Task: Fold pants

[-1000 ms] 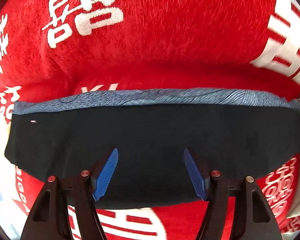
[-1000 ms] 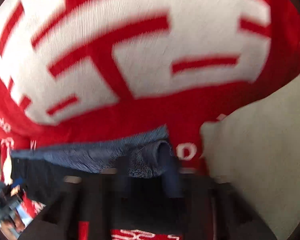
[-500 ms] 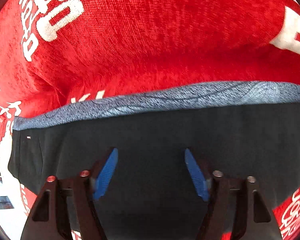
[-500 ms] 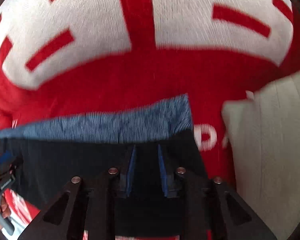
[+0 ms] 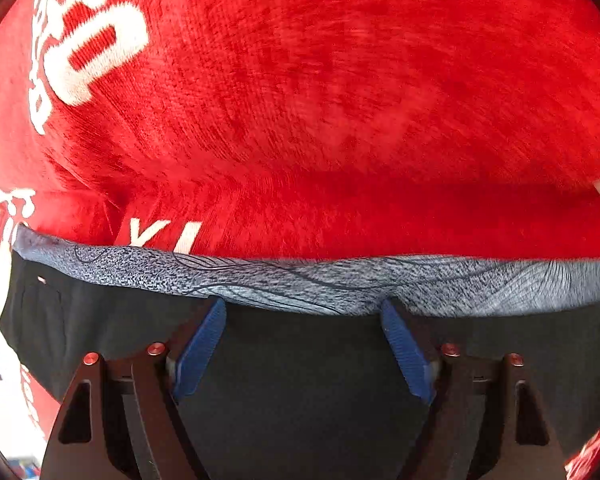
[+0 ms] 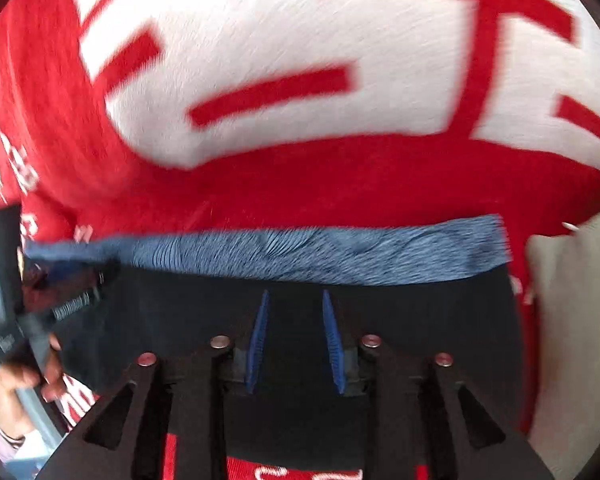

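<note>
Black pants [image 5: 300, 376] with a blue-grey patterned waistband [image 5: 300, 280] lie flat on a red blanket with white lettering. My left gripper [image 5: 302, 308] is open, its blue pads straddling the black cloth just below the waistband. In the right wrist view the same pants [image 6: 420, 320] and waistband [image 6: 300, 256] show. My right gripper [image 6: 294, 300] is open with a narrow gap, over the black cloth just below the waistband. The left gripper [image 6: 72, 276] appears at the left edge there, held by a hand.
The red blanket [image 5: 320, 100] covers the whole surface around the pants. A pale grey cushion [image 6: 572, 320] lies right of the pants' right edge. The person's hand [image 6: 12, 384] is at lower left in the right wrist view.
Both grippers have moved forward over the pants toward the waistband. The right gripper, earlier at the bunched waistband corner, now has its jaws slightly wider and the waistband lies flat.
</note>
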Tool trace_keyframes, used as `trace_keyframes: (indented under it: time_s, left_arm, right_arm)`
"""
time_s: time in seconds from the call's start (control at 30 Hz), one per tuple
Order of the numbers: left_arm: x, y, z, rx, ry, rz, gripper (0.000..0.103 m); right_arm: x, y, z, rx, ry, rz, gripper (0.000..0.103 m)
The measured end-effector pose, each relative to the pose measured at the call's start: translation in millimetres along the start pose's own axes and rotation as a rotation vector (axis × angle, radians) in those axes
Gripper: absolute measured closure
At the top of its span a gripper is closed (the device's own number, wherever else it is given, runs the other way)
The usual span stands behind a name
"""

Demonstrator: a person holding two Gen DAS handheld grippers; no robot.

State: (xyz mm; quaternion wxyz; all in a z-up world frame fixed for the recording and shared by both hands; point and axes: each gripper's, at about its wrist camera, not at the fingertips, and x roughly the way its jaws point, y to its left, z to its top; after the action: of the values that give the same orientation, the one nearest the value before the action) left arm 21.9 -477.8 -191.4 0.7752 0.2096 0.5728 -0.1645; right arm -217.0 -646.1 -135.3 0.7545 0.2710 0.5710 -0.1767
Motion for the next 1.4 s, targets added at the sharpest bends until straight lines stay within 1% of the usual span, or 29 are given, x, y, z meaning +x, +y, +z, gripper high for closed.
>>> trace_keyframes:
  time_s: [0.03, 0.07, 0.1, 0.13, 0.2, 0.23, 0.3, 0.37, 0.43, 0.47, 0.5, 0.6, 0.67, 0.73, 0.77, 0.83, 0.87, 0.93, 0.97, 1.0, 1.03, 1.13, 1.2, 1.23, 1.27, 1.3, 1.4]
  left_arm:
    - [0, 4, 0, -0.033, -0.004, 0.0, 0.011]
    - [3, 11, 4, -0.062, 0.003, 0.001, 0.011]
    - [6, 20, 7, -0.091, 0.018, 0.014, 0.011]
    - [9, 28, 13, -0.119, 0.03, 0.033, 0.011]
    - [7, 47, 16, -0.151, 0.036, 0.055, 0.011]
    - [2, 55, 15, -0.149, 0.029, 0.062, 0.011]
    - [-14, 70, 6, -0.115, 0.006, 0.088, 0.011]
    - [-27, 85, -8, -0.069, -0.003, 0.12, 0.011]
    - [-37, 104, -28, -0.036, 0.0, 0.148, 0.011]
    - [-41, 116, -40, -0.03, 0.01, 0.161, 0.011]
    - [-49, 118, -55, -0.032, 0.019, 0.167, 0.011]
    - [-52, 149, -79, -0.067, 0.055, 0.171, 0.011]
    - [-49, 172, -90, -0.089, 0.07, 0.167, 0.011]
    - [-50, 192, -92, -0.094, 0.066, 0.165, 0.011]
    - [-50, 199, -91, -0.089, 0.061, 0.168, 0.011]
    - [-42, 215, -84, -0.074, 0.051, 0.175, 0.011]
    - [-42, 223, -84, -0.068, 0.048, 0.179, 0.011]
    - [-36, 245, -82, -0.052, 0.033, 0.188, 0.011]
    - [-33, 257, -81, -0.046, 0.022, 0.189, 0.011]
    - [-29, 270, -79, -0.045, 0.013, 0.187, 0.011]
    - [-25, 283, -76, -0.043, 0.007, 0.188, 0.011]
    - [-9, 317, -72, -0.025, -0.017, 0.219, 0.011]
    - [9, 337, -73, -0.028, -0.005, 0.225, 0.011]
    - [19, 344, -75, -0.033, 0.013, 0.21, 0.008]
    - [24, 351, -78, -0.048, 0.002, 0.176, 0.004]
    - [26, 359, -79, -0.064, -0.028, 0.167, 0.0]
    - [31, 367, -81, -0.069, -0.043, 0.105, 0.0]
  right_arm:
    - [11, 0, 0, 0.0, 0.018, -0.023, 0.066]
    - [16, -5, 2, 0.015, 0.0, -0.019, 0.066]
    - [15, -8, 3, 0.028, -0.027, -0.013, 0.066]
    - [13, -13, 6, 0.045, -0.039, -0.024, 0.066]
    - [7, -26, 10, 0.086, -0.038, -0.043, 0.066]
    - [3, -29, 10, 0.099, -0.033, -0.055, 0.065]
    - [-7, -34, 7, 0.112, -0.027, -0.088, 0.057]
    - [-23, -39, -9, 0.13, -0.03, -0.09, 0.056]
    - [-37, -34, -28, 0.156, -0.024, -0.051, 0.056]
    - [-43, -28, -39, 0.169, -0.018, -0.013, 0.056]
    - [-48, -24, -49, 0.176, -0.014, 0.021, 0.056]
    - [-53, 9, -79, 0.18, 0.017, 0.154, 0.056]
    - [-51, 41, -95, 0.179, 0.048, 0.243, 0.056]
    - [-40, 72, -113, 0.181, 0.084, 0.344, 0.056]
    - [-34, 95, -122, 0.181, 0.101, 0.396, 0.056]
    - [-27, 125, -134, 0.188, 0.119, 0.453, 0.056]
    - [-16, 140, -135, 0.192, 0.131, 0.477, 0.056]
    - [-4, 180, -143, 0.203, 0.139, 0.519, 0.056]
    - [2, 192, -143, 0.208, 0.142, 0.535, 0.056]
    - [-3, 190, -160, 0.216, 0.145, 0.548, 0.056]
    - [-1, 196, -168, 0.226, 0.148, 0.552, 0.056]
    - [19, 222, -181, 0.266, 0.166, 0.556, 0.056]
    - [29, 232, -184, 0.281, 0.17, 0.54, 0.056]
    - [35, 243, -185, 0.286, 0.166, 0.527, 0.056]
    - [39, 247, -185, 0.292, 0.163, 0.52, 0.056]
    - [44, 250, -181, 0.306, 0.156, 0.515, 0.056]
    - [44, 248, -179, 0.345, 0.123, 0.519, 0.056]
